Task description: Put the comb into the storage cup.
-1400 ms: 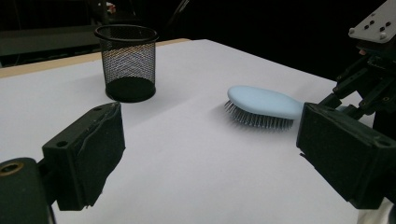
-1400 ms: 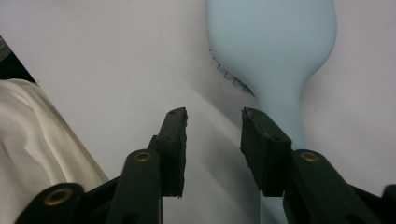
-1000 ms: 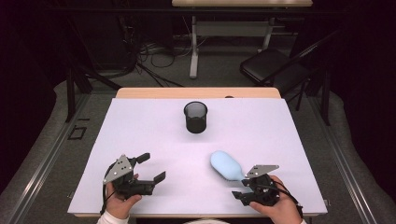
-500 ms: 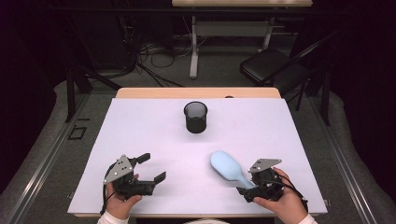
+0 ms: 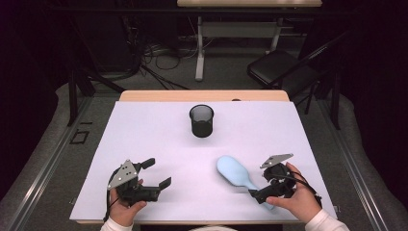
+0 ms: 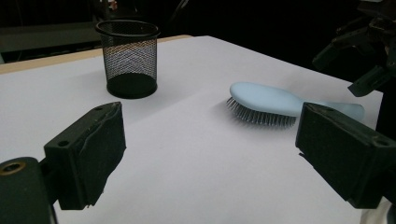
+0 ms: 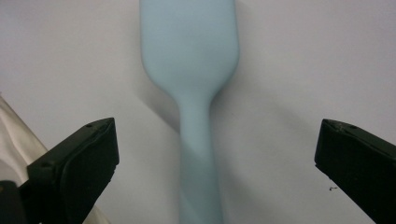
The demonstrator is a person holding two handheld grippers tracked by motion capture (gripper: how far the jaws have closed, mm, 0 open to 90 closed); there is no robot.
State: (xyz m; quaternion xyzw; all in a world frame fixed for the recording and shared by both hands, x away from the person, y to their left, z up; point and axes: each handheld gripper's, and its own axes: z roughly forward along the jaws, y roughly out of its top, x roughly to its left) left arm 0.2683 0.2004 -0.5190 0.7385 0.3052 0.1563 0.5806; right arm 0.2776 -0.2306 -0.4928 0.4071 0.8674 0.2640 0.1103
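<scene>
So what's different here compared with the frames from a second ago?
The right gripper has drawn back toward the table's right edge, and its jaws have just been opening. They now stand wide on either side of the hairbrush handle without pressing on it; the brush lies flat on the table. The brush has hardly shifted. The left gripper is open and empty as before, and the mesh cup hasn't moved.

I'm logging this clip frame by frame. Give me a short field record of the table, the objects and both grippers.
surface: white table
hairbrush: pale blue, lying bristles down, handle toward the person
mesh cup: black, upright, far centre of the table
right gripper: jaws have just been opening, stand wide either side of the brush handle, pads not touching it
left gripper: open, nothing between the jaws, apart from the brush
</scene>
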